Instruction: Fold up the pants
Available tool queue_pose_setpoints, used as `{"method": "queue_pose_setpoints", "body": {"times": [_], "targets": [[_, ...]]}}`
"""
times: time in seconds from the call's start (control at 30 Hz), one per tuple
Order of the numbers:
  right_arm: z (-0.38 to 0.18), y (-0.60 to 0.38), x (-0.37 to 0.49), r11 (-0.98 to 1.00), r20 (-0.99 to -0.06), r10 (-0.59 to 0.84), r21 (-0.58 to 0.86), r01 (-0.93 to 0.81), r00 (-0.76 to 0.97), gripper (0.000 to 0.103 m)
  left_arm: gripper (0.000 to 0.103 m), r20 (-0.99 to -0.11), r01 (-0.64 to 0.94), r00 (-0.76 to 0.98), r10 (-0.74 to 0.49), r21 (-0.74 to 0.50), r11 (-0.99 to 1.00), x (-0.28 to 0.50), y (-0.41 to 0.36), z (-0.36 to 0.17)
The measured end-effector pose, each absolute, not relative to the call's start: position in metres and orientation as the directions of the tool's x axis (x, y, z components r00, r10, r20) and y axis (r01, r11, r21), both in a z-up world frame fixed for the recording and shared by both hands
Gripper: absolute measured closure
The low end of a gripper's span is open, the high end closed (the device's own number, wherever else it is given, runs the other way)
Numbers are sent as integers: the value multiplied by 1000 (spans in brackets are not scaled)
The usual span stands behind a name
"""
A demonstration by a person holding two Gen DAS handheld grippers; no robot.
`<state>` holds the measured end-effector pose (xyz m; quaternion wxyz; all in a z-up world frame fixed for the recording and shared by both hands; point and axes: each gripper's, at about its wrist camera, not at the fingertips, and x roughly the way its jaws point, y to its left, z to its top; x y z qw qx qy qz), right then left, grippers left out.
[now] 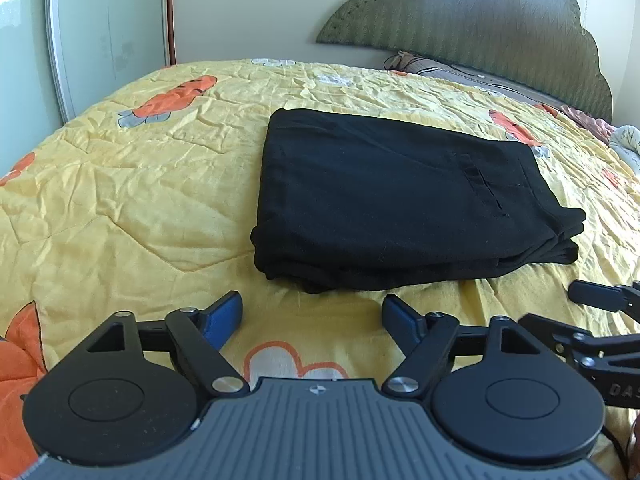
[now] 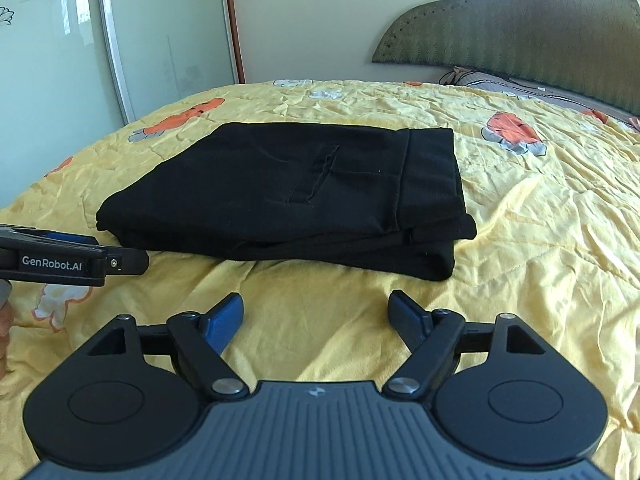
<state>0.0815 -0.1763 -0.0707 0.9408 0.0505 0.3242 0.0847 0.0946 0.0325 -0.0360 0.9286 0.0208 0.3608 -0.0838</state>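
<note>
The black pants (image 1: 400, 196) are folded into a compact, layered rectangle and laid flat on the bed, with a welt pocket slit seen on top.

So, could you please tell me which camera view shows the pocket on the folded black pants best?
The right wrist view: the pocket sits near the middle of the pants, its stitched outline catching light. In the left wrist view the pocket lies toward the right side of the pants and shows only as faint seams in dark cloth.
</note>
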Motion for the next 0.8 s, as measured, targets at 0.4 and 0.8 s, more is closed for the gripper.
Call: {"method": "queue_pose_setpoints", "body": {"times": [0.4, 0.8], "targets": [[-42, -155, 51, 959, -556, 278, 199, -200, 783, 19, 2, -631, 131, 771, -85, 26, 991, 81, 41, -44], [-68, -165, 68, 983, -610, 160, 168, -70, 776, 12, 0, -633, 123, 771, -75, 32, 992, 80, 39, -47]]}}
